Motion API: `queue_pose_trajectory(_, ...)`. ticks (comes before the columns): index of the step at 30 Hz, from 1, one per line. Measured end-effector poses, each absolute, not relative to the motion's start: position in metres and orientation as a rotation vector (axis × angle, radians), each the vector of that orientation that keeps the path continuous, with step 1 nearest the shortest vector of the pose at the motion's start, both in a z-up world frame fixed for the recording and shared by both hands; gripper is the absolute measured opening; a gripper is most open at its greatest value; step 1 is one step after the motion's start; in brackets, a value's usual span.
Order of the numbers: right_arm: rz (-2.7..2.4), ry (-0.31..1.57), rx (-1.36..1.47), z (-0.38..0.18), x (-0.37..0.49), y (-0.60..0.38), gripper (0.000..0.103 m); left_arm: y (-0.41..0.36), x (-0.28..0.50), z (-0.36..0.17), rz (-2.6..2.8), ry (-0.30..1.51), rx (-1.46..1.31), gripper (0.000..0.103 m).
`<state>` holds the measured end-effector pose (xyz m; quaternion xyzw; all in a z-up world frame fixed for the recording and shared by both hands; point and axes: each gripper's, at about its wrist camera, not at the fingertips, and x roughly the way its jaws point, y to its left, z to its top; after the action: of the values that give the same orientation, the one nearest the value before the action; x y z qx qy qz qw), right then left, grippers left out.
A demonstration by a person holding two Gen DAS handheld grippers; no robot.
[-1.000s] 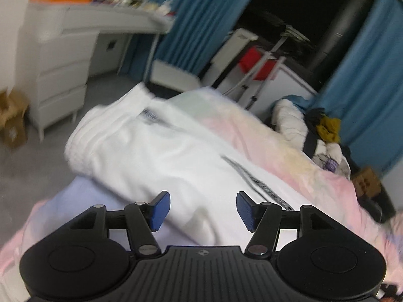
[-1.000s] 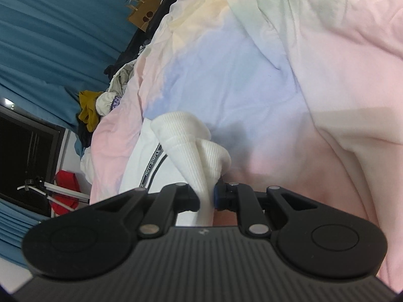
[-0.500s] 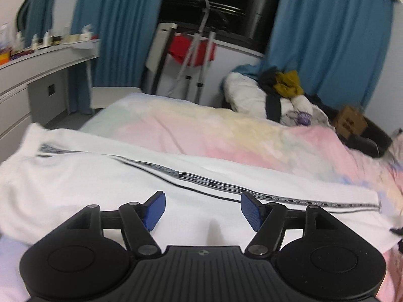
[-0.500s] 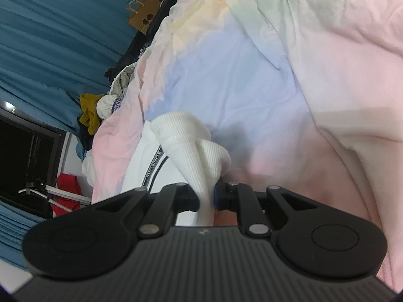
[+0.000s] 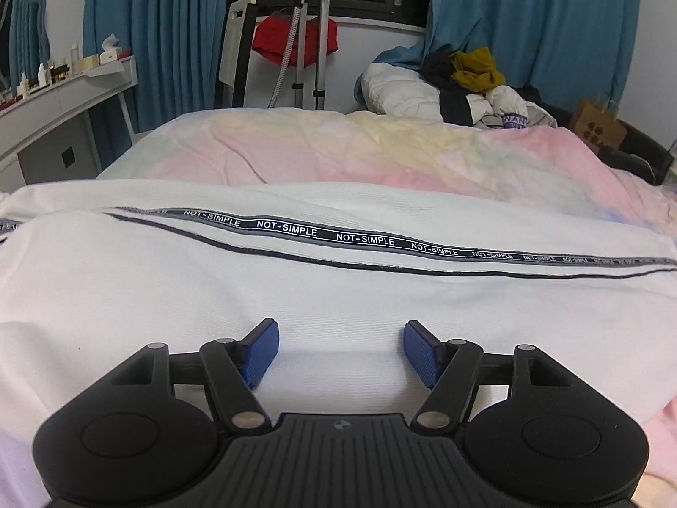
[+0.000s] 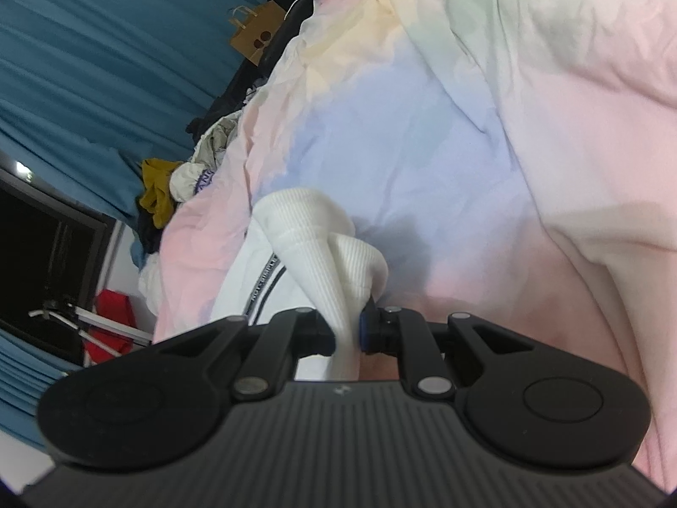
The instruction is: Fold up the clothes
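White trousers [image 5: 296, 288] with a black "NOT-SIMPLE" side stripe [image 5: 364, 239] lie stretched across the pastel duvet [image 5: 381, 148]. My left gripper [image 5: 340, 353] hovers low over the near edge of the white cloth, jaws open, blue pads apart with only flat fabric beneath them. In the right wrist view my right gripper [image 6: 349, 330] is shut on the ribbed white cuff [image 6: 321, 245] of the trousers, which bunches up and sticks out past the fingers above the duvet [image 6: 444, 148].
A pile of clothes [image 5: 461, 84] lies at the far side of the bed. Blue curtains [image 5: 529, 21], a dark window, a stand with a red cloth [image 5: 296, 40] and a white dresser [image 5: 63, 97] at left ring the bed. A brown paper bag [image 5: 598, 127] sits at right.
The left gripper swung across the bed and sank toward the trousers, rolling level, so the side stripe now runs straight across its view. The right gripper kept still, holding the cuff.
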<state>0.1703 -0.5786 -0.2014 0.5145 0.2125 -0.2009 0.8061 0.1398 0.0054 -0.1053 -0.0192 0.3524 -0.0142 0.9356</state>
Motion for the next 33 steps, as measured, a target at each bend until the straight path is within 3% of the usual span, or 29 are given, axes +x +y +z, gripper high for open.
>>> queue_pose_trajectory(11,-0.443,0.425,0.993,-0.182,0.173,-0.564,0.013,0.005,0.146,-0.112,-0.036,0.736,0.032,0.073)
queue_pose_trajectory(16,-0.414,0.355,0.750,-0.141,0.181,-0.531,0.013,0.003,0.147,-0.108,-0.021,0.747,0.041,0.074)
queue_pose_trajectory(25,-0.010,0.092,0.221,-0.039,0.176,-0.332,0.013,0.054,0.130,-0.057,-0.022,0.636,-0.264,0.074)
queue_pose_trajectory(28,0.180,0.139,0.036,-0.056,0.169,-0.240,0.013,0.084,0.121,-0.041,0.012,0.569,-0.406,0.075)
queue_pose_trajectory(33,0.412,0.389,-0.225,-0.151,0.160,-0.136,0.013,0.113,0.116,-0.034,0.071,0.551,-0.511,0.075)
